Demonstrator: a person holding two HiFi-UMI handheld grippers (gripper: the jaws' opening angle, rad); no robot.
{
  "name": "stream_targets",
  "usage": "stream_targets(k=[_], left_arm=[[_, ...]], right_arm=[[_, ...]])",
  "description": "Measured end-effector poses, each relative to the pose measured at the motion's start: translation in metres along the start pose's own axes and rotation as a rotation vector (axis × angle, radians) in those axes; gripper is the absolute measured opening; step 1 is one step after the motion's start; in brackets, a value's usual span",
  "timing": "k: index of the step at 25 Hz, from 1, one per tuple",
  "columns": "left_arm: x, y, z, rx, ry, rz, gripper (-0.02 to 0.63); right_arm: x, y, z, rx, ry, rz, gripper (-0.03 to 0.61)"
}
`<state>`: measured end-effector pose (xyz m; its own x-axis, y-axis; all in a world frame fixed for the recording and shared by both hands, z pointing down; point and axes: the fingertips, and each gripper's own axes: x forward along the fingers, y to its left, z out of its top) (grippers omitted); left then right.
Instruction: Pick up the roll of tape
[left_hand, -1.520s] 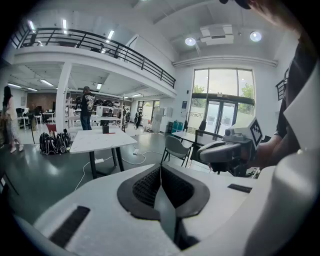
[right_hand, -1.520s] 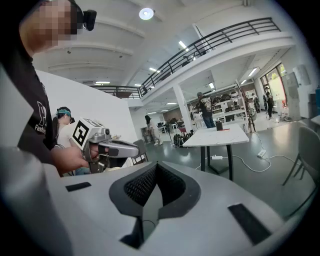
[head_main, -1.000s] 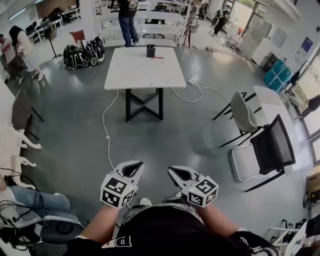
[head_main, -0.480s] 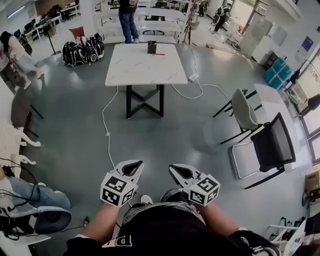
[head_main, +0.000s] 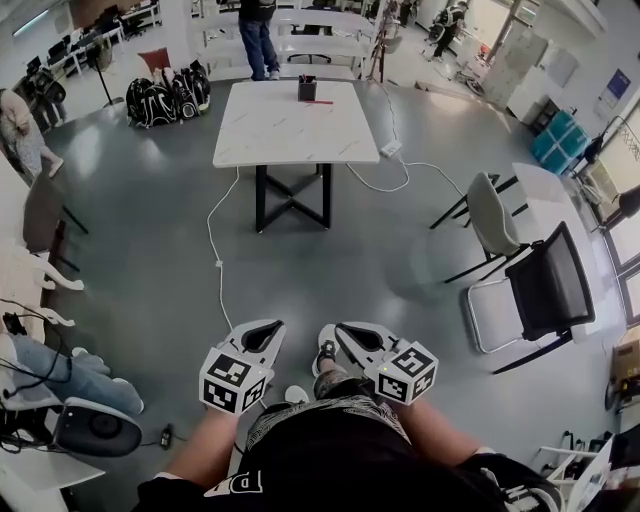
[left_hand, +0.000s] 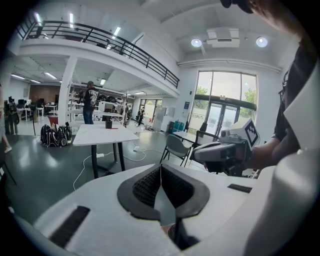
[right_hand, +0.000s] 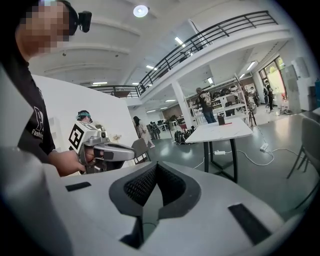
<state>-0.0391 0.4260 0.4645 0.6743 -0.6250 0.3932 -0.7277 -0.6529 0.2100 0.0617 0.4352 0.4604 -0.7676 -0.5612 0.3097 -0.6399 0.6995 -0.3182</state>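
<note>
No roll of tape shows in any view. My left gripper (head_main: 263, 334) and right gripper (head_main: 349, 334) are held side by side close to the person's waist, both shut with nothing between the pads. In the left gripper view the jaws (left_hand: 160, 171) meet at the tips, and the right gripper (left_hand: 222, 150) shows beside them. In the right gripper view the jaws (right_hand: 156, 169) are closed, with the left gripper (right_hand: 106, 149) at the left. A white table (head_main: 290, 130) stands well ahead, bearing a black cup (head_main: 307, 89) and a small red item (head_main: 319, 102).
A white cable (head_main: 217, 250) trails over the grey floor from the table. A grey chair (head_main: 490, 226) and a black chair (head_main: 543, 290) stand at the right. Black bags (head_main: 165, 98) lie beyond the table, and people stand at the far left and far end.
The table has slid slightly nearer in the head view. A shoe now shows between the two grippers. Both grippers stay shut and in place before the body.
</note>
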Motion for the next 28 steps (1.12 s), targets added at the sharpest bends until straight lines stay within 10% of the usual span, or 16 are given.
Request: stream_targets(k=[28], left_arm=[[0.111,0.108,0.063,-0.040,0.013,0.054,0.020]], right_arm=[[0.108,-0.135,0.064,0.032,0.012,0.054,0.005]])
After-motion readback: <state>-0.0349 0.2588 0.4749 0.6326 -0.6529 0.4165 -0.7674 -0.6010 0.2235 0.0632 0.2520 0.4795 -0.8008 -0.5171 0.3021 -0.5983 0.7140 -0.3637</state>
